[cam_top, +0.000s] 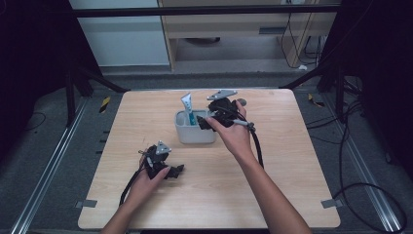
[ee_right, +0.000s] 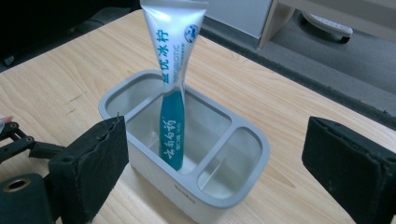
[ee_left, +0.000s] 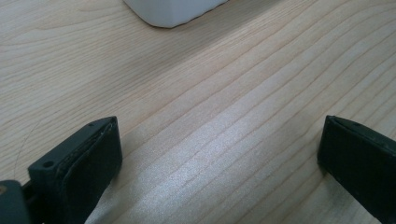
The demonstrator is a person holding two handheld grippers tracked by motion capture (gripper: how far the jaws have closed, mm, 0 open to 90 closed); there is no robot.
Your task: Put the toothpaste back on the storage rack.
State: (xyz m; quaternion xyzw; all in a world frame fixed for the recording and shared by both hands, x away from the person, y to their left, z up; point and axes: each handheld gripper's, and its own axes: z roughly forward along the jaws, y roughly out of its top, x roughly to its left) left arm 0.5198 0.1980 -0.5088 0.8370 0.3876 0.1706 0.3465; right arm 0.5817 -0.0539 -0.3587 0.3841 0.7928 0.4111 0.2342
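A grey-rimmed white holder (cam_top: pixel 195 136) (ee_right: pixel 159 186) with several compartments stands in the middle of the wooden table (cam_top: pixel 282 185). A white and teal toothpaste tube (cam_top: pixel 188 108) (ee_right: pixel 173 93) stands upright in its larger compartment, crimped end up. My right gripper (cam_top: pixel 203 122) (ee_right: pixel 217 154) hovers at the holder's right side, open, with nothing between its pads and the tube apart from them. My left gripper (cam_top: pixel 176 170) (ee_left: pixel 219 154) rests low over the table at the front left, open over bare wood. A corner of the holder (ee_left: pixel 173 9) lies ahead of it.
The table ends in open edges on all sides, with metal floor rails (cam_top: pixel 53 161) left and right. A light wooden cabinet (cam_top: pixel 234 29) stands beyond the far edge. Black cables (cam_top: pixel 360 195) lie on the floor at the right.
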